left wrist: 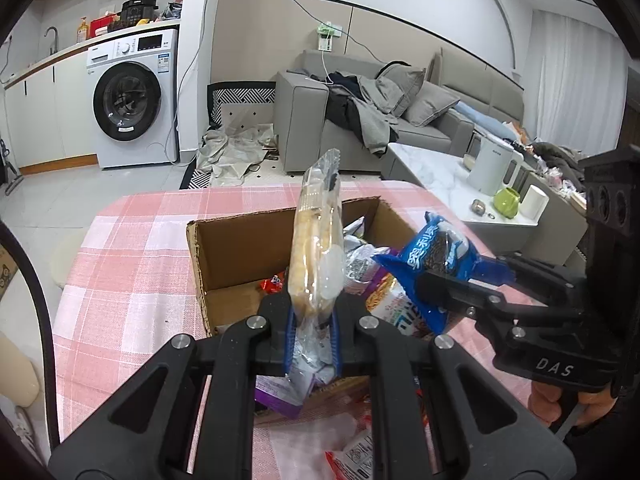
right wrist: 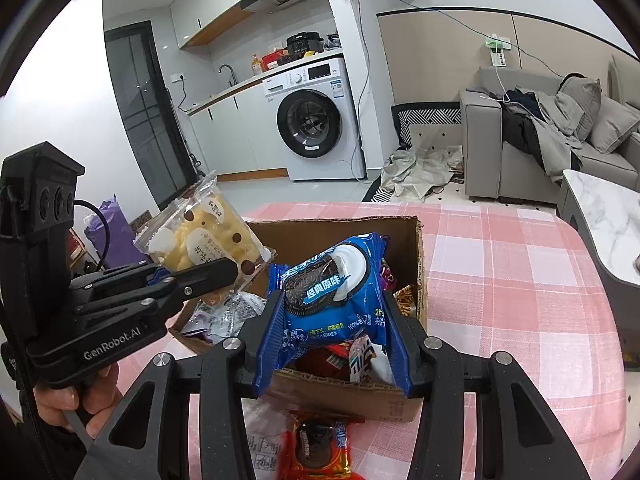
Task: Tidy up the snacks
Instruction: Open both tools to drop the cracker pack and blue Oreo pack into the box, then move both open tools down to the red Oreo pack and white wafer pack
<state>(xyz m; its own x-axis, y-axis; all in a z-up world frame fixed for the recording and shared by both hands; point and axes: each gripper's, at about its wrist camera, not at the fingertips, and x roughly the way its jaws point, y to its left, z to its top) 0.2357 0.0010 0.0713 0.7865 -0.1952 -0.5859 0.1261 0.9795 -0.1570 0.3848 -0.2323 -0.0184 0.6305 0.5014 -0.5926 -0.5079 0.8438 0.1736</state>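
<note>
Box (right wrist: 400, 236) partly filled: left gripper (left wrist: 312, 332) clamps a bread pack (left wrist: 316, 252), right gripper (right wrist: 332, 344) clamps an Oreo pack (right wrist: 332, 280), red snack (right wrist: 320, 448) at 6 o'clock awaits

My black left gripper (left wrist: 313, 330) has blue pads and pinches a clear packet of pale yellow cake (left wrist: 318, 256); my right gripper (right wrist: 334, 334) squeezes a blue-and-white Oreo pack (right wrist: 334, 288). The brown cardboard box (right wrist: 418, 256) sits on a pink-and-white checked tablecloth (right wrist: 500, 280), beside a red-and-orange snack packet (right wrist: 318, 446).
</note>
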